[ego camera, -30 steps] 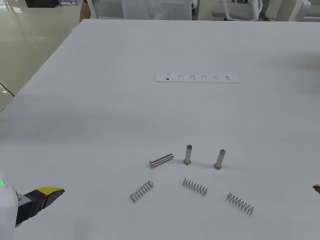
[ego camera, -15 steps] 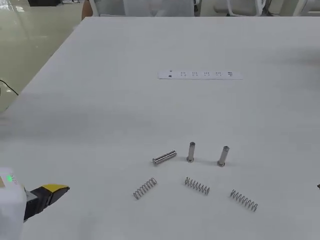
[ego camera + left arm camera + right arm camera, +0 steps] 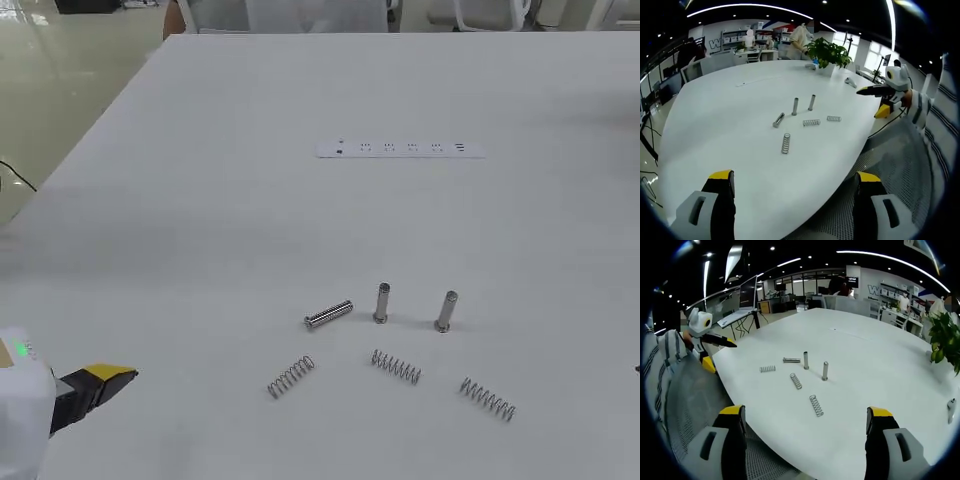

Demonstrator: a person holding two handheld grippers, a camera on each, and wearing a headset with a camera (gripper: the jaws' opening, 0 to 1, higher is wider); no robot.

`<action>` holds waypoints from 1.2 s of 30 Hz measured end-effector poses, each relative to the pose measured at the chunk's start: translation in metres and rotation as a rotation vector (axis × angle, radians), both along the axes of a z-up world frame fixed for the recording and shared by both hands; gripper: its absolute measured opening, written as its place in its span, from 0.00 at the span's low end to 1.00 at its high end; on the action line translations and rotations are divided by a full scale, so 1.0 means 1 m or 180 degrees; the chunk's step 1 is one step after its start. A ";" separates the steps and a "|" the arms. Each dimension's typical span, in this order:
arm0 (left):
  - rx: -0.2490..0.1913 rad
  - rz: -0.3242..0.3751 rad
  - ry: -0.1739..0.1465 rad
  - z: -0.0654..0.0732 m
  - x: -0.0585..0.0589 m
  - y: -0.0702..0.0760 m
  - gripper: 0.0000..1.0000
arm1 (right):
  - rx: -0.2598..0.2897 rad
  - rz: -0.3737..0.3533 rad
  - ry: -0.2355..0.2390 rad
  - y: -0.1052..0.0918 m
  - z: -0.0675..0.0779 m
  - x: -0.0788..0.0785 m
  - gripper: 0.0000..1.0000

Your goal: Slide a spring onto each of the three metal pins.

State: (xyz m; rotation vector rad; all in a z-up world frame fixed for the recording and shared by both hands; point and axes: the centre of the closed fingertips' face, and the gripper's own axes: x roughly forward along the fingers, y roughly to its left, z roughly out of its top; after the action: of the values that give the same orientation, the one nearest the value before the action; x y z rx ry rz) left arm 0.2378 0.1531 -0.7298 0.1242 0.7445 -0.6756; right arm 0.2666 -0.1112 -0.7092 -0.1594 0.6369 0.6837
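Observation:
Three metal pins are on the white table (image 3: 250, 200): one lies flat (image 3: 327, 315), two stand upright (image 3: 382, 302) (image 3: 446, 311). In front of them lie three loose springs (image 3: 291, 376) (image 3: 396, 367) (image 3: 488, 399), none on a pin. My left gripper (image 3: 95, 385) hovers at the table's near left, well away from the parts. Its own view shows its jaws wide apart, the left gripper (image 3: 795, 182) open and holding nothing, with the nearest spring (image 3: 785, 143) ahead. My right gripper (image 3: 805, 415) is open too, off the near right edge, facing a spring (image 3: 815, 405) and an upright pin (image 3: 825, 370).
A white socket strip (image 3: 400, 150) is set into the table beyond the pins. A potted plant (image 3: 829, 51) stands at the far end. The table's rounded near edge (image 3: 770, 440) lies just ahead of the right jaws, and chairs and a person are behind the table.
The head camera has shifted slightly, so the whole picture sits a little differently. Pins and springs have not moved, and the left gripper stays at the near left.

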 end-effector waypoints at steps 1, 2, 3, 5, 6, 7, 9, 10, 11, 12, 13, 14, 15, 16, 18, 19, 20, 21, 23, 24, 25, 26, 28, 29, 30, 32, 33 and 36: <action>0.0002 0.0003 0.0007 0.000 0.000 0.001 0.98 | 0.0004 -0.0003 -0.0003 0.000 0.000 0.000 1.00; 0.0008 0.0001 0.0012 -0.001 0.000 0.001 0.98 | 0.0006 -0.0005 -0.0005 0.000 0.001 0.000 1.00; 0.0016 -0.0002 0.0014 -0.001 0.000 0.001 0.98 | 0.0008 -0.0010 -0.0006 -0.001 0.001 0.001 1.00; 0.0021 -0.0007 0.0038 -0.002 0.000 0.001 0.98 | 0.0007 -0.0030 -0.0021 -0.001 0.002 0.002 1.00; 0.0023 -0.0009 0.0047 -0.002 0.000 0.001 0.98 | 0.0009 -0.0035 -0.0028 -0.002 0.002 0.002 1.00; 0.0025 -0.0012 0.0047 -0.002 0.001 0.002 0.98 | 0.0010 -0.0043 -0.0037 -0.002 0.003 0.003 1.00; 0.0017 -0.0007 0.0052 -0.003 0.002 0.002 0.98 | 0.0019 -0.0048 -0.0037 -0.001 0.003 0.003 1.00; 0.0016 0.0000 0.0058 -0.003 0.003 0.002 0.98 | 0.0024 -0.0041 -0.0031 -0.001 0.003 0.002 1.00; 0.0031 -0.0004 0.0053 -0.003 0.004 0.002 0.98 | 0.0022 -0.0034 -0.0027 0.000 0.002 0.002 1.00; 0.0052 -0.0017 0.0049 -0.003 0.006 0.002 0.98 | 0.0014 -0.0028 -0.0020 0.000 0.002 0.002 1.00; 0.0076 -0.0037 0.0045 -0.002 0.007 0.001 0.98 | 0.0004 -0.0021 -0.0010 0.000 0.001 0.001 1.00; 0.0087 -0.0048 0.0040 -0.002 0.009 0.001 0.98 | 0.0000 -0.0019 -0.0002 0.000 0.000 0.001 1.00; 0.0089 -0.0055 0.0031 -0.001 0.012 0.000 0.98 | -0.0006 -0.0023 0.0004 0.000 0.000 0.001 1.00; 0.0087 -0.0061 0.0023 0.000 0.013 -0.001 0.98 | -0.0009 -0.0024 0.0004 0.000 0.000 0.001 1.00; 0.0093 -0.0068 0.0012 0.001 0.017 -0.002 0.98 | -0.0013 -0.0023 0.0004 0.001 -0.001 0.001 1.00; 0.0104 -0.0071 0.0011 0.001 0.020 -0.002 0.98 | -0.0020 -0.0022 0.0002 0.000 -0.001 0.001 1.00; 0.0114 -0.0080 0.0003 0.001 0.022 -0.003 0.98 | -0.0024 -0.0020 0.0002 0.001 0.000 0.001 1.00; 0.0128 -0.0101 -0.0011 0.001 0.024 -0.003 0.98 | -0.0020 -0.0020 0.0001 0.001 0.000 0.001 1.00; 0.0135 -0.0137 -0.0005 0.001 0.027 -0.005 0.98 | -0.0010 -0.0027 -0.0004 0.001 0.001 0.001 1.00; 0.0136 -0.0144 -0.0008 0.001 0.027 -0.005 0.98 | -0.0011 -0.0027 -0.0004 0.001 0.001 0.001 1.00; 0.0147 -0.0159 -0.0009 0.001 0.029 -0.006 0.98 | -0.0019 -0.0030 0.0002 0.000 0.001 0.001 1.00; 0.0158 -0.0171 -0.0015 0.001 0.031 -0.006 0.98 | -0.0026 -0.0032 0.0006 0.000 0.000 0.001 1.00; 0.0163 -0.0201 -0.0020 0.002 0.034 -0.007 0.98 | -0.0030 -0.0037 0.0011 -0.001 0.000 0.001 1.00; 0.0171 -0.0219 -0.0021 0.002 0.035 -0.007 0.98 | -0.0031 -0.0035 0.0013 -0.001 0.000 0.000 1.00; 0.0191 -0.0254 -0.0018 0.002 0.038 -0.007 0.98 | -0.0035 -0.0030 0.0018 -0.001 0.000 0.000 1.00; 0.0243 -0.0294 -0.0022 0.002 0.043 -0.005 0.98 | -0.0045 -0.0032 0.0020 -0.001 0.000 0.000 1.00; 0.0261 -0.0305 -0.0039 0.003 0.045 -0.004 0.98 | -0.0047 -0.0031 0.0019 -0.001 0.000 0.000 1.00; 0.0278 -0.0314 -0.0102 0.007 0.054 -0.001 0.98 | -0.0045 -0.0045 0.0022 -0.002 0.001 0.000 1.00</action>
State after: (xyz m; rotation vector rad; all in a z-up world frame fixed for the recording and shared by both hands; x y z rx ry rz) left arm 0.2917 0.1519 -0.7227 0.2523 0.7409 -0.7335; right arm 0.2668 -0.1132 -0.7085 -0.1654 0.6491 0.6665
